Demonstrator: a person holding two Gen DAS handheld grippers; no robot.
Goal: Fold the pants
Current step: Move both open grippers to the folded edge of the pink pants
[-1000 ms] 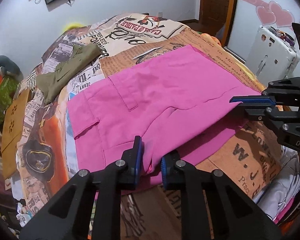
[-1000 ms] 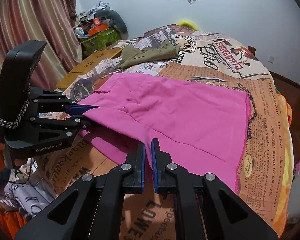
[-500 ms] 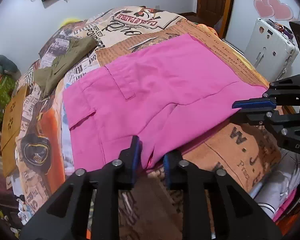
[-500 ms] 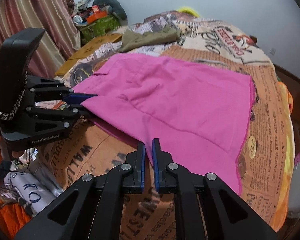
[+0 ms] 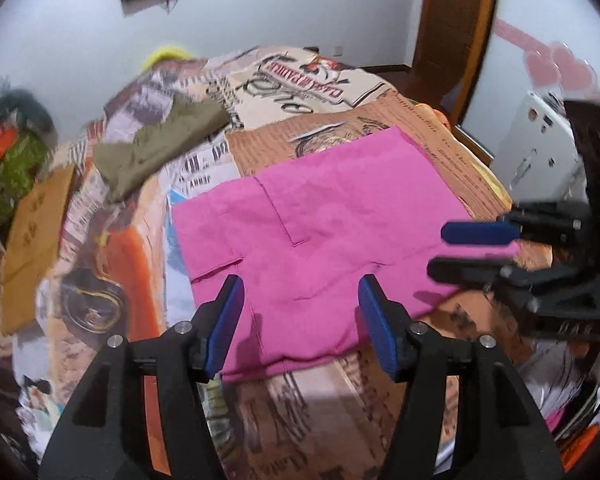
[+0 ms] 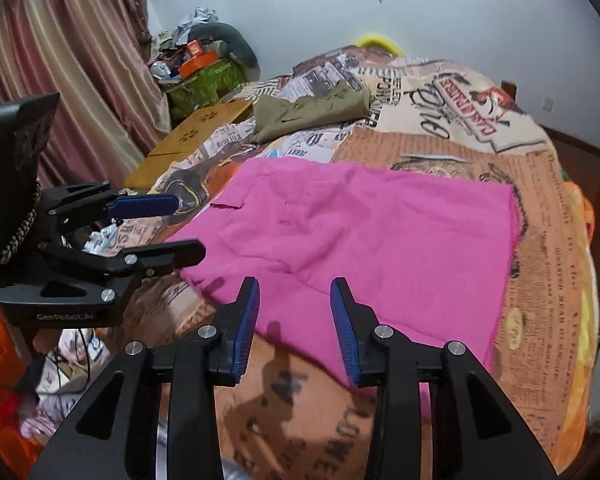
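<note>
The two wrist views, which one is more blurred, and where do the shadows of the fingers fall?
Left wrist view: more blurred, with the bedspread and the olive garment smeared; the left gripper, its jaws opening, throws a faint shadow on the pink pants. Right wrist view: sharper, strong fisheye bending at the curtain; the right gripper, also opening, casts finger shadows on the pants' near edge.

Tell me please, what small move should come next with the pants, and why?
Probably draw both grippers back clear of the pants. The left gripper and right gripper are opening with no cloth pinched, and the pants lie folded flat on the bed.
</note>
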